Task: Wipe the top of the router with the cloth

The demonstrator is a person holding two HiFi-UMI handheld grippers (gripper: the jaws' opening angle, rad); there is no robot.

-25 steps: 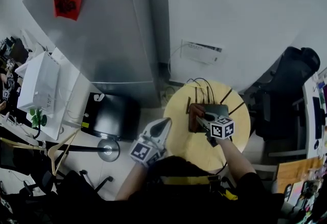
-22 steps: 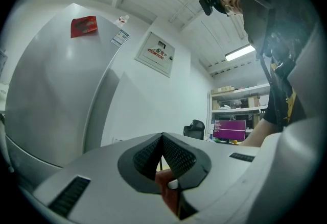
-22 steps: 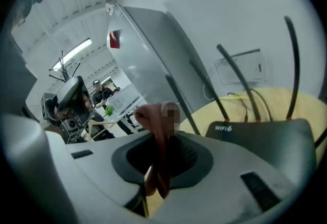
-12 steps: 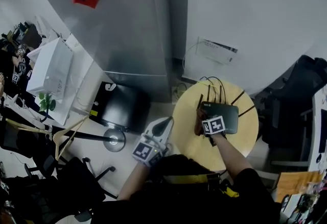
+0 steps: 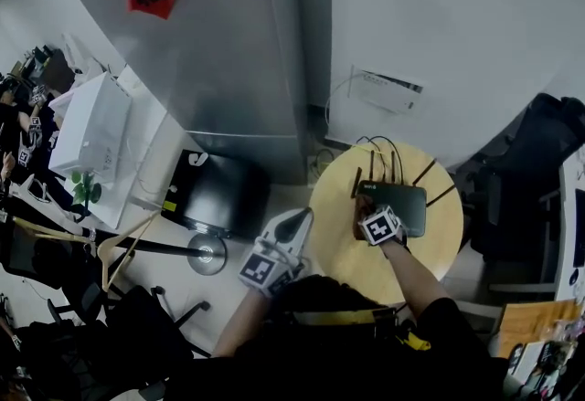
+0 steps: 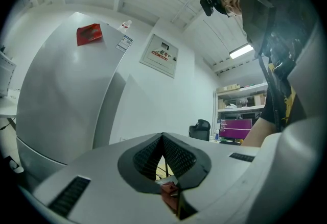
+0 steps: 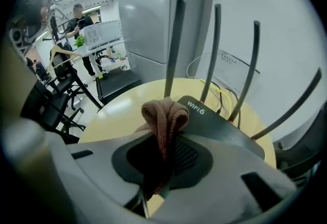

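A black router point(image 5: 402, 205) point(image 7: 219, 126) with several upright antennas lies on the round yellow table point(image 5: 338, 248) point(image 7: 117, 110). My right gripper point(image 5: 366, 211) point(image 7: 166, 131) is shut on a brown cloth point(image 7: 163, 116) point(image 5: 362, 207); the bunched cloth sits at the router's left edge, by the "WIFI6" print. My left gripper point(image 5: 288, 227) point(image 6: 164, 164) hangs off the table's left side with its jaws together and nothing held; it points towards the fridge.
A silver fridge point(image 5: 219, 52) and a white wall stand behind the table. A black box point(image 5: 215, 194) sits on the floor at the left. Cables point(image 5: 375, 148) run off the router's back. A dark office chair point(image 5: 539, 162) stands at the right.
My right gripper with the cloth has slid slightly right and down along the router's left end. The head view shifted a little. The left gripper has stayed put.
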